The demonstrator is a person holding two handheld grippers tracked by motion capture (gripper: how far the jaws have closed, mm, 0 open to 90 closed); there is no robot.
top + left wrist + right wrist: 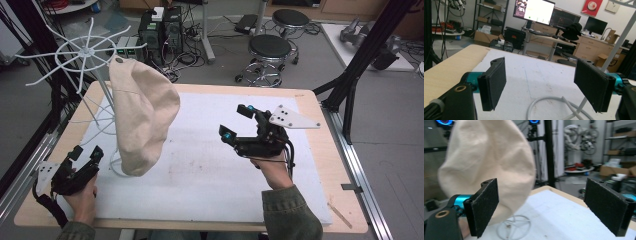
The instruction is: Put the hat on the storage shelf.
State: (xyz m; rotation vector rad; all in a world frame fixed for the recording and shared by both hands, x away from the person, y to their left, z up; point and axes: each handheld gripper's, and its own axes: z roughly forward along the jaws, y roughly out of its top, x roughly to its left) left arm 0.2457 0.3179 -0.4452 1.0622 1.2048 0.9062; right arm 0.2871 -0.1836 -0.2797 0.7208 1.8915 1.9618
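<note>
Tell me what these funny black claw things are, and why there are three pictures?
A person sits at a table covered by a white mat, holding a tool in each hand. Each tool is a hand-held gripper with two flat black jaws that pinch things.

One picture comes from a camera up high, looking down. There you see the left hand-held gripper and the right hand-held gripper. The other two come from small cameras riding on each tool, looking out between its jaws.

On the mat stands a white wire hat rack with a cream-coloured cloth hat hanging on it. Both tools are open and hold nothing. The right one points at the hat without touching it.
</note>
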